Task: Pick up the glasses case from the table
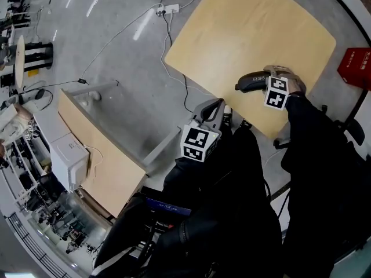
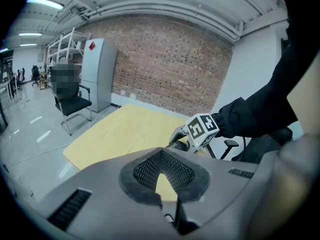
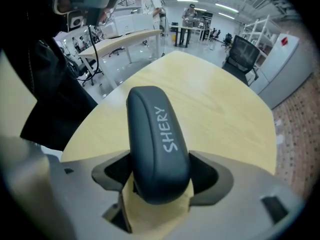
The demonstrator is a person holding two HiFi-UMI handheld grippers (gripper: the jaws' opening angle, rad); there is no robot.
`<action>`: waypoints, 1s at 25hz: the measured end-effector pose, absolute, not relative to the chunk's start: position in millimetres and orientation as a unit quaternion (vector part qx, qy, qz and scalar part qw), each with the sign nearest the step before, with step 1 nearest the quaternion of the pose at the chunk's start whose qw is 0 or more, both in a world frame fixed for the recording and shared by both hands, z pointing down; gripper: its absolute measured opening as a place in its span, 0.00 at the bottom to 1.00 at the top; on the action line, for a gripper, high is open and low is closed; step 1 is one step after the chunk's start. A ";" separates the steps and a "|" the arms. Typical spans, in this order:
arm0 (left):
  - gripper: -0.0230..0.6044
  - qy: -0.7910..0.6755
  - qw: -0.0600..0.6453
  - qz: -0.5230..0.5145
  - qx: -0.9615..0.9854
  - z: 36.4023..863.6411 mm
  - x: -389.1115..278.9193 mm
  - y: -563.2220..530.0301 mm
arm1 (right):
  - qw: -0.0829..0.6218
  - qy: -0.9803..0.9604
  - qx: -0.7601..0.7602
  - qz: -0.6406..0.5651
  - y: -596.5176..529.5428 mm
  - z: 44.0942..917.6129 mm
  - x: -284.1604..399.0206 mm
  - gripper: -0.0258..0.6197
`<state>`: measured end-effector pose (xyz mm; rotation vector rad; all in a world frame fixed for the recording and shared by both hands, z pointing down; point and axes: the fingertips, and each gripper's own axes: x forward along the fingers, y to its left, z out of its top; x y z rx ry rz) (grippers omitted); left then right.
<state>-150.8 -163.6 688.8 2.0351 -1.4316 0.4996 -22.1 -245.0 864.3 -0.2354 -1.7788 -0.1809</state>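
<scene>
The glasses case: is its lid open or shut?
Shut: the glasses case shows one smooth closed shell, lying on the table.

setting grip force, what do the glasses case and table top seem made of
Glasses case: probably hard plastic or leatherette shell, dark grey matte; dull even sheen, rounded edges, white printed lettering.
Table: likely light wood-look laminate or veneer, satin; faint grain streaks, soft reflections.

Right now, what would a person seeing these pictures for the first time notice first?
The dark glasses case with white lettering stands out, lying on the pale wooden table between the open jaws of the right gripper, which do not press it. The left gripper, shut and empty, is held beside the table, close to the person's body.
</scene>
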 end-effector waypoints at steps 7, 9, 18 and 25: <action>0.03 -0.536 0.290 0.182 0.772 680.6 -150.4 -157.1 | 0.580 -0.815 -0.016 -0.012 -238.5 840.9 -19.4 0.59; 0.03 -0.533 0.287 0.181 0.775 677.8 -149.9 -155.6 | 0.558 -0.829 0.026 0.016 -241.4 828.3 -17.8 0.59; 0.03 -0.527 0.256 0.160 0.795 647.8 -138.6 -159.3 | 0.366 -0.888 0.248 0.125 -248.4 719.9 -4.0 0.59; 0.03 -0.521 0.213 0.126 0.817 594.1 -119.0 -172.6 | 0.240 -0.896 0.354 0.122 -237.0 607.7 20.2 0.59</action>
